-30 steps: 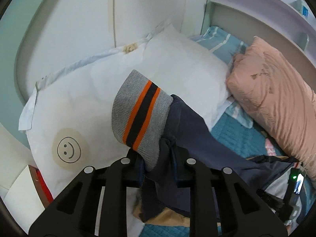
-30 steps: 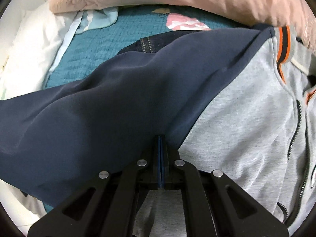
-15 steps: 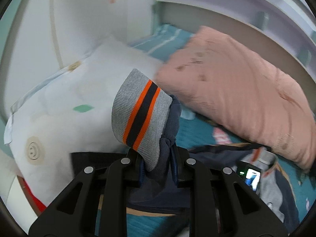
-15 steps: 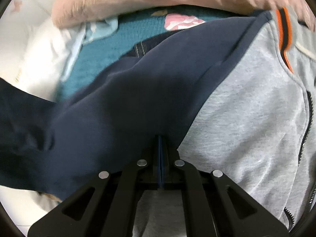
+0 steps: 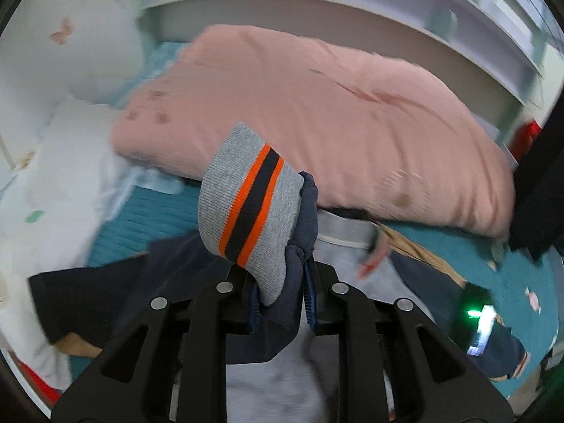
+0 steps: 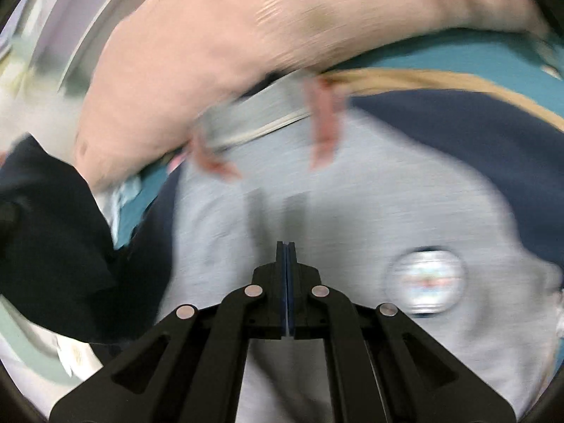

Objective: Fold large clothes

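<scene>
I've got the left hand-held gripper pinching the grey-and-navy zip jacket's orange-striped ribbed cuff, sleeve trailing down-left over the jacket body right below, right hand-held gripper pressed together empty.

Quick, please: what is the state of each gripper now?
Left gripper: shut on the striped cuff of the jacket.
Right gripper: shut, holding nothing visible.

The right tongs, blades pressed together, hang over a blurred grey-and-navy jacket; a pink pillow lies beyond.
</scene>
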`<state>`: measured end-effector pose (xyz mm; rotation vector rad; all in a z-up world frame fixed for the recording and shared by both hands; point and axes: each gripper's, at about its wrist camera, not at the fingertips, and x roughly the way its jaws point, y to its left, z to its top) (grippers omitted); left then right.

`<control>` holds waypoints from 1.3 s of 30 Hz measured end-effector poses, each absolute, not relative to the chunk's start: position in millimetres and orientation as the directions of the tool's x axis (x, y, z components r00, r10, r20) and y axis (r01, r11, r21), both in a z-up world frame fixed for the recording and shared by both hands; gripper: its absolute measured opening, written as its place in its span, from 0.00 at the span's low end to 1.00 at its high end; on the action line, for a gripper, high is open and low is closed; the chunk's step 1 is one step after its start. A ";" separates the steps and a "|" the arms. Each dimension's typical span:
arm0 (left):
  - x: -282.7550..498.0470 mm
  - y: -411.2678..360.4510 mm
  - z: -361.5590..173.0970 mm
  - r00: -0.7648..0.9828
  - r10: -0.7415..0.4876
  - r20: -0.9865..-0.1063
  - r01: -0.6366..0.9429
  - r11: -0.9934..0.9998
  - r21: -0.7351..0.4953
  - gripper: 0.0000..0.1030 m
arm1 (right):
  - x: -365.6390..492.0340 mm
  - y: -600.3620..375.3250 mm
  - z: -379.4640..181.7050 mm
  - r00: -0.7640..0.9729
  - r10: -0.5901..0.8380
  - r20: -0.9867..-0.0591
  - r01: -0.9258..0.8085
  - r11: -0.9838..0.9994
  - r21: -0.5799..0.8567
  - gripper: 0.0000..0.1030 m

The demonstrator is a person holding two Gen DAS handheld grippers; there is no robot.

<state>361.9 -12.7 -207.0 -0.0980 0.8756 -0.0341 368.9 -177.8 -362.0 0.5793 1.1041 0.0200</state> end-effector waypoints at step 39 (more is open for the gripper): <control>393.1 -16.9 -323.2 0.456 0.166 -0.874 -0.010 0.983 0.181 0.87 | 378.0 -248.5 -344.9 0.352 0.124 -0.928 0.133 0.975 0.180 0.00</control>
